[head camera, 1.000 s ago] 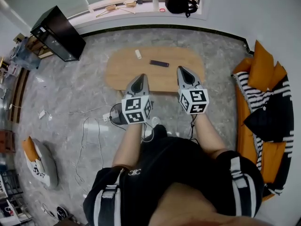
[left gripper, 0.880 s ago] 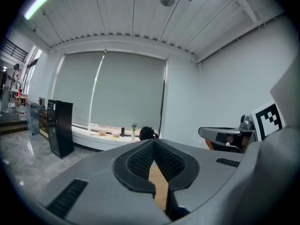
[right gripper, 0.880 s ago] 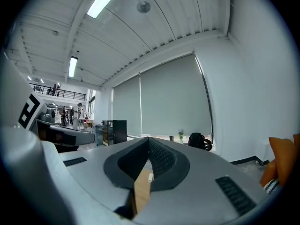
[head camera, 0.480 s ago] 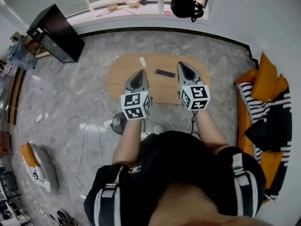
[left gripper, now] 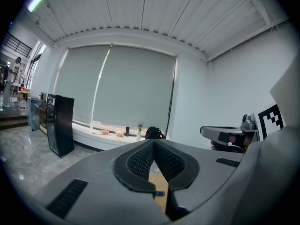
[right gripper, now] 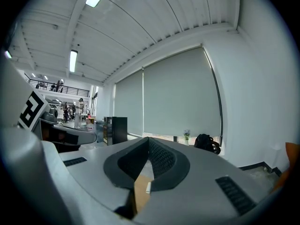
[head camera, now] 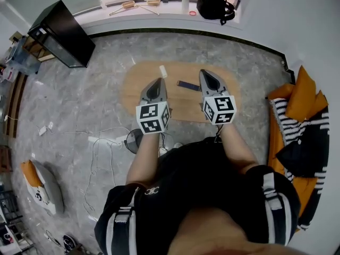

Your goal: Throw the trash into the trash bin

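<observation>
While left claw [head camera: 158, 82], right claw [head camera: 205, 74] shut, table [head camera: 137, 84] ahead.

Left gripper [head camera: 158, 82] and right gripper [head camera: 206, 74] farther forward over table [head camera: 137, 85].

Table [head camera: 139, 88] ctr, small piece [head camera: 163, 71] L of flat bar [head camera: 188, 85] on it, cabinet [head camera: 59, 33] far L, sofa [head camera: 272, 142] R

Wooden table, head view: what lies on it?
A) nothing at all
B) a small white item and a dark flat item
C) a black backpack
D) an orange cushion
B: the wooden table carries a small white item and a dark flat item. The black backpack sits well beyond it.
</observation>
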The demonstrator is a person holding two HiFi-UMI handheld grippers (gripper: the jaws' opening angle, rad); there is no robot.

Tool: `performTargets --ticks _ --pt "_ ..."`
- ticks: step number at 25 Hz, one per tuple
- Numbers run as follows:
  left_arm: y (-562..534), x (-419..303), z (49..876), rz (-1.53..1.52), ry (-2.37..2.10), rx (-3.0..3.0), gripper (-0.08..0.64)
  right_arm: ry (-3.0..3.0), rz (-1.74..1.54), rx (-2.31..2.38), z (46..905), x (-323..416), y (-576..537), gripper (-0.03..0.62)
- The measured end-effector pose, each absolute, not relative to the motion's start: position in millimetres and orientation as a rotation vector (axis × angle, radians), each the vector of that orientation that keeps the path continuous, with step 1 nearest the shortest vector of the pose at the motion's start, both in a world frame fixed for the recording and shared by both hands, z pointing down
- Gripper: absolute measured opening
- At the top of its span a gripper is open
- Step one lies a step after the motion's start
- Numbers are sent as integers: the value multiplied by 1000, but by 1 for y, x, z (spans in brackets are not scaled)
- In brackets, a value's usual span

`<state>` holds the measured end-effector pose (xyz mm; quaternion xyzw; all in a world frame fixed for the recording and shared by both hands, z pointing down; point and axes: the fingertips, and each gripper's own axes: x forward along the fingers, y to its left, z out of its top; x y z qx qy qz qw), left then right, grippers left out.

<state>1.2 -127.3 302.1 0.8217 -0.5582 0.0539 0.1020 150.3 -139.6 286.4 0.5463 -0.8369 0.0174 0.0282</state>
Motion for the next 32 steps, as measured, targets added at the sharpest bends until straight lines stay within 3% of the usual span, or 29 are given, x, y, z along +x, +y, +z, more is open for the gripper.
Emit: performTargets --ticks 17,32 --pt "-207 48 351 275 -1783 2201 12 -2638 159 1313 355 179 -249 12" --pt "-235 49 523 392 -1771 1812 12 -2412 192 754 543 162 -304 12"
